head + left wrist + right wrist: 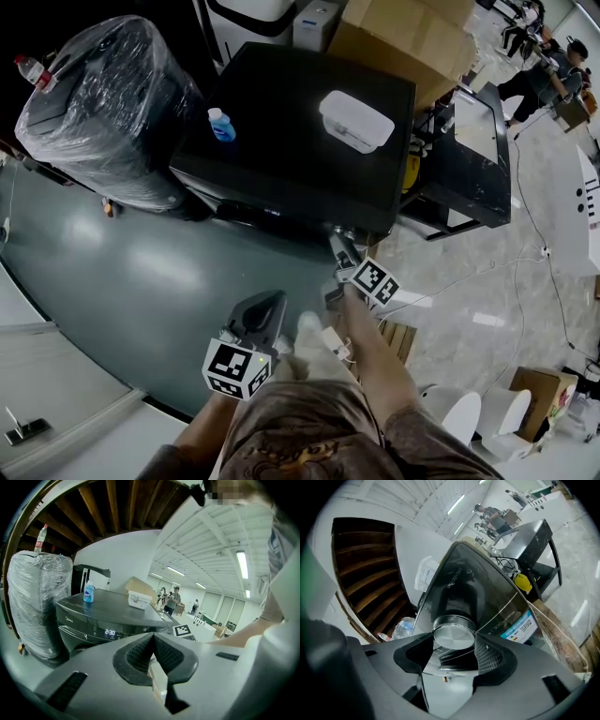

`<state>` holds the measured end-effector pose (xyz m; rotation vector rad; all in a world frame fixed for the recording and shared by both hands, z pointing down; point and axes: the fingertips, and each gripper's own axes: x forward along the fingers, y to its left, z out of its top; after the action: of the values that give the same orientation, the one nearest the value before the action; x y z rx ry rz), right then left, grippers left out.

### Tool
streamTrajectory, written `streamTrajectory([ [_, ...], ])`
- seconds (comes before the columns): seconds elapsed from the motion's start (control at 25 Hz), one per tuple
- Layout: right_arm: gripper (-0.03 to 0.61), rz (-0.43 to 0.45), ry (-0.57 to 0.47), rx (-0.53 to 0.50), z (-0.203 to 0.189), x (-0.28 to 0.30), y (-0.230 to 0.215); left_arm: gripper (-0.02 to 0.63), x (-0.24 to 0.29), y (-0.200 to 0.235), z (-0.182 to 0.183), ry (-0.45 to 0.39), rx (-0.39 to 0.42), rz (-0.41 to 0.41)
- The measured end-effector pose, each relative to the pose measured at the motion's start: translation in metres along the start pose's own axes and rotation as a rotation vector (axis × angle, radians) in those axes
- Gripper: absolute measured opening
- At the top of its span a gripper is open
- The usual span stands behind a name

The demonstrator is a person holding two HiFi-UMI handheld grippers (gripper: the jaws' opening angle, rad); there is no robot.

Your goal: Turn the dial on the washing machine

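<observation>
The fingers (pixel 490 656) of the right gripper (pixel 454 639) stand on either side of the round silver dial (pixel 453 631). Their ribbed pads meet its rim on both flanks, so they appear to be pinching it, with the dial's flat face looking straight back between them. That is the relation the turn depends on — the dial's axis runs out of the dark front panel of the washing machine (pixel 461 585), in line with the gripper's own length. The coming move is therefore judged to be a roll of the wrist about that line rather than a push or a pull. Any sideways drift would likely slide the pads off the smooth metal rim. In the head view the right gripper reaches to the front edge of the machine, just below its black top, where a blue bottle (pixel 221 125) and a white box (pixel 356 120) stand. The left gripper (pixel 153 637) hangs near the person's body, well apart from the machine and clearly the farther of the two. Its fingers (pixel 138 653) are pressed together with nothing between them — it only faces the panel's lit display (pixel 110 632) from a way off. A plastic-wrapped appliance (pixel 103 103) stands beside the machine on its left.
</observation>
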<state>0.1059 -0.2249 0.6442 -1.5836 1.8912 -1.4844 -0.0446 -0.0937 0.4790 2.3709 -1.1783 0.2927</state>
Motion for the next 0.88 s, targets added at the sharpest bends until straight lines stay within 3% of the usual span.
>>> streamTrajectory([
  [0.64, 0.27, 0.2, -0.03, 0.264, -0.0008, 0.001, -0.0018, -0.002, 0.002, -0.0003, -0.0041, 0.013, 0.001, 0.0],
  [0.88, 0.27, 0.202, -0.023, 0.233, -0.001, 0.0008, -0.0015, -0.002, 0.004, -0.0009, -0.0051, 0.013, 0.002, -0.002],
])
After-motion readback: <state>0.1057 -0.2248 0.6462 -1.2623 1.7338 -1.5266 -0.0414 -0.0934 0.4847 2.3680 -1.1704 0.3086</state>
